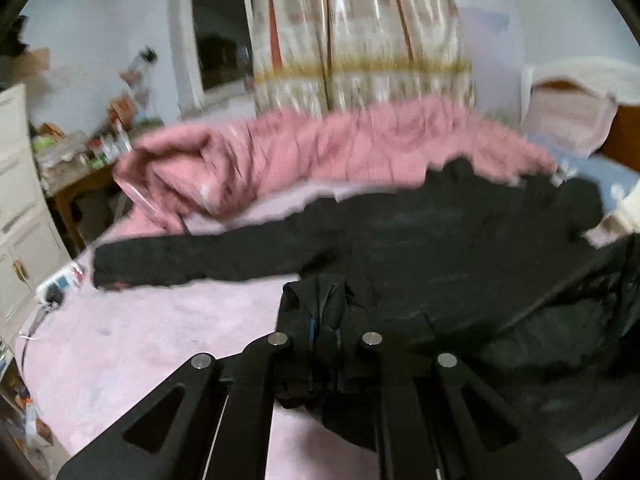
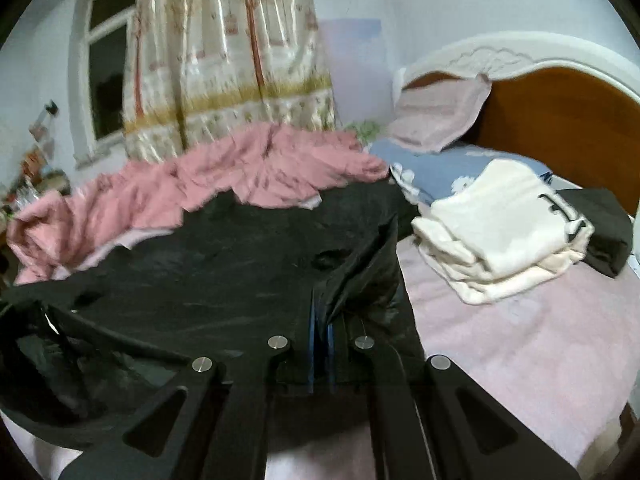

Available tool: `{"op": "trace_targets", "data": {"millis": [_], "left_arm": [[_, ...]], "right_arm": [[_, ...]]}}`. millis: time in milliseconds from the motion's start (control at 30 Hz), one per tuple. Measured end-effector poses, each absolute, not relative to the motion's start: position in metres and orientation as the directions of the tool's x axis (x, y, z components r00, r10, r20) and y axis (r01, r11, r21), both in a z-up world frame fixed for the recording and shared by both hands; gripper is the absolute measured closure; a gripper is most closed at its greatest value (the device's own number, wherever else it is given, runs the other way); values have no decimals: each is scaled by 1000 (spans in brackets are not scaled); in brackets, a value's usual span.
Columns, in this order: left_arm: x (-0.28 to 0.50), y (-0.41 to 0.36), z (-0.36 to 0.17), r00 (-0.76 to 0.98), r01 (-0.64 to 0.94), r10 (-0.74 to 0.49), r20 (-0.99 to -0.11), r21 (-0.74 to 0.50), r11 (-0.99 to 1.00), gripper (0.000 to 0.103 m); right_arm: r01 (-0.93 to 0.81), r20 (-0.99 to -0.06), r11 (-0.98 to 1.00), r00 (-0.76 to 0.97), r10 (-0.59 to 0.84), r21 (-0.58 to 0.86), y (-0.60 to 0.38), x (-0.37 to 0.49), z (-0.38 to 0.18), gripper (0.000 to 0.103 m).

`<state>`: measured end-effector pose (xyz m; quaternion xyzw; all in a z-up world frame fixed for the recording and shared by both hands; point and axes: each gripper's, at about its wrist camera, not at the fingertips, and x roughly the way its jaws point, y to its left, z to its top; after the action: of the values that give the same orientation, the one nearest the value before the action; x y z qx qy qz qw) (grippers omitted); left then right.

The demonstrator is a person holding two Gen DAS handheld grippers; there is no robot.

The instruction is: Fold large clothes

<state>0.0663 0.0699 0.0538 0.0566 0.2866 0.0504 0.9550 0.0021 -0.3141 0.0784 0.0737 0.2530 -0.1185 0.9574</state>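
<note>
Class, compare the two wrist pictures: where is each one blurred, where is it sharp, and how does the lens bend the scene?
Left wrist view: the pink quilt and curtain are smeared, the left tongs sharper, with black corners around the fisheye circle. Right wrist view: the curtain is blurred, the white folded clothes crisper, and the headboard bows.

This is a bedroom in a home: a bed (image 2: 520, 360) with a wooden headboard (image 2: 560, 120), pillows (image 2: 440, 116), a pink blanket (image 1: 320, 148) and a curtained window (image 1: 220, 52).
</note>
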Motion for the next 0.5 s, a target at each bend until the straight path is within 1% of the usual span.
{"op": "trace_targets", "data": {"millis": [67,100,133,167,267,333,367,400,433,467,500], "left_arm": [[98,70,28,759,-53,138,-636,151,987,95],[109,70,14,716,-44,139,-684,153,987,95],[120,74,-1,679,-35,120,-725,131,991,95],[124,78,-13,660,-39,109,-743,112,993,91],[133,82,-39,647,-54,103,-755,89,995,89],[134,80,-37,653,-57,117,-748,106,993,88],[132,79,-33,662,-64,131,-738,118,991,80],[130,81,-31,675,-91,161,-720,136,987,63],[126,87,-29,690,-124,187,-699,141,982,52],[124,94,-27,709,-146,190,-679,123,982,36],[119,102,-22,732,-157,171,-659,81,984,30]], "right_arm": [[274,-552,960,810,-195,63,-314,34,61,98],[268,-562,962,805,-190,58,-312,42,56,98],[260,-564,964,805,-187,51,-311,47,52,98],[255,-565,966,803,-191,37,-309,50,48,98],[242,-600,970,773,-205,-20,-306,69,25,98],[244,-628,970,752,-201,-18,-308,82,12,98],[247,-636,969,745,-199,-14,-309,86,8,98],[249,-640,969,743,-195,-6,-311,87,5,98],[248,-635,969,749,-188,6,-313,86,4,98],[249,-624,968,760,-181,23,-316,83,5,97],[250,-614,967,770,-174,40,-319,80,7,94]]}}
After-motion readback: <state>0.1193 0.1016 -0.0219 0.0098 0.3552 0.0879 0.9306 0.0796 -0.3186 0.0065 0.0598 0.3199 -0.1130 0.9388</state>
